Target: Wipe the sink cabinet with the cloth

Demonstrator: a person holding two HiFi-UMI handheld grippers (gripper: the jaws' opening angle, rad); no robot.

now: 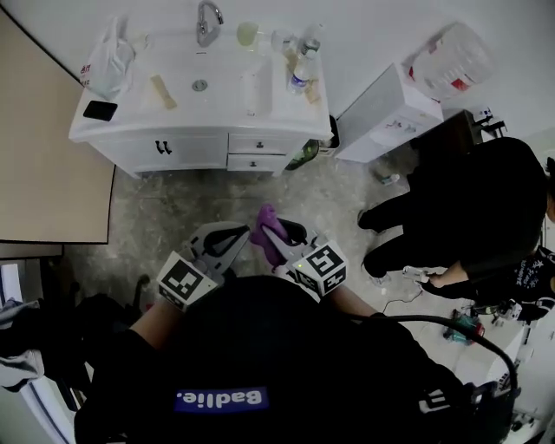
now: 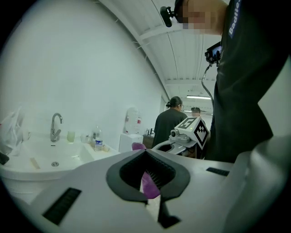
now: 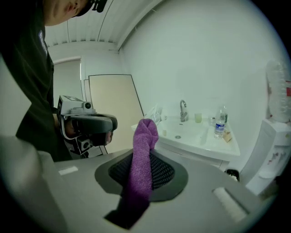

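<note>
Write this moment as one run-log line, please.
phase: before wiping | right gripper: shut on cloth | left gripper: nearly shut, beside cloth | cabinet: ahead, not reached

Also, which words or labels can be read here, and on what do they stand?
"Badlie." in white letters on the blue patch of the person's top.
Red print on the plastic bag: too small to read.
Label on the water bottle: too small to read.

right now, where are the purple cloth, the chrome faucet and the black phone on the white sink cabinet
purple cloth point(image 3: 142, 157), right gripper view, the middle of its upright roll
chrome faucet point(image 1: 205, 22), head view, its curved spout
black phone point(image 1: 100, 110), head view, the centre of its flat face
</note>
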